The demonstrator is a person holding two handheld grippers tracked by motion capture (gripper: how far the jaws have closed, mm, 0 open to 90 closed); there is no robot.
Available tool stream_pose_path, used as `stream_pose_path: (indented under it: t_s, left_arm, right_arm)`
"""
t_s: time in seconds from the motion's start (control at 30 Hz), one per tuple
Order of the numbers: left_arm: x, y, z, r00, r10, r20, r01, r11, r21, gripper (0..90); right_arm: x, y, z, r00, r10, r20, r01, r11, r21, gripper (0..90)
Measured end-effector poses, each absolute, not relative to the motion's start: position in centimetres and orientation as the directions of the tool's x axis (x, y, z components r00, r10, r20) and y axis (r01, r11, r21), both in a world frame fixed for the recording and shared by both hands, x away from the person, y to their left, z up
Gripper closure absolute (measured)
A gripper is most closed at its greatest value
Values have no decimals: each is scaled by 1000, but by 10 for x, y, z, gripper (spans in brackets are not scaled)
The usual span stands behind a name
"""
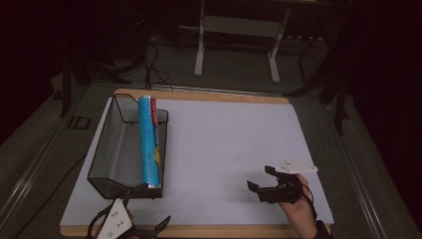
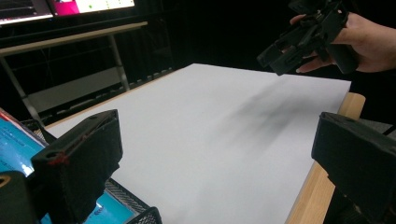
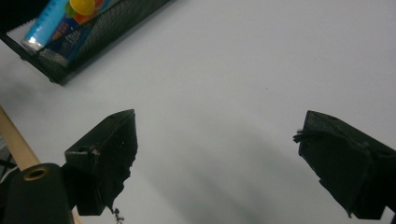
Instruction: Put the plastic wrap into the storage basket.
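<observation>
A long blue tube (image 1: 148, 142) lies in a black wire-mesh tray (image 1: 107, 149) at the left of the white table top, along the tray's right wall. My right gripper (image 1: 262, 178) hovers open over the sheet at the front right, held by a hand, with nothing between its jaws. In the right gripper view, the right gripper (image 3: 217, 140) faces bare white sheet, with the tube (image 3: 51, 18) and tray (image 3: 93, 32) at the upper left. My left gripper (image 1: 147, 209) sits open at the table's front edge, just in front of the tray. The left gripper (image 2: 217, 140) holds nothing; the other gripper (image 2: 303, 39) hangs beyond it.
The white sheet (image 1: 224, 144) covers a wooden board (image 1: 209, 95) whose edge shows at the back and front. Behind the table stand a white metal frame (image 1: 236, 30) and dark stands with cables on the floor. Monitors (image 2: 70, 7) glow in the left gripper view.
</observation>
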State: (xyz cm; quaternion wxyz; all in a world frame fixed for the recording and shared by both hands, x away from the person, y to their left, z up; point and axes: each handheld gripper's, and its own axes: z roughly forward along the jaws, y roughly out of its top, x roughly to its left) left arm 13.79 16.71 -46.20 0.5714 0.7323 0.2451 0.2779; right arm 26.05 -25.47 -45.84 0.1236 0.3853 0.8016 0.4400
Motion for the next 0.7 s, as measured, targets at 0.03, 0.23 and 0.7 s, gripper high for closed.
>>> stream_pose_path:
  t_s: [0.03, 0.23, 0.7]
  left_arm:
    - [138, 167, -462, 725, 677, 125, 42, -225, 973, 26]
    - [138, 167, -462, 729, 672, 127, 41, -229, 972, 26]
    - [137, 168, -462, 733, 667, 131, 36, -230, 973, 26]
  right_arm:
    - [260, -257, -459, -675, 723, 147, 505, 307, 807, 116]
    - [259, -261, -459, -685, 705, 183, 482, 251, 839, 116]
    - [263, -253, -465, -706, 689, 161, 464, 278, 841, 116]
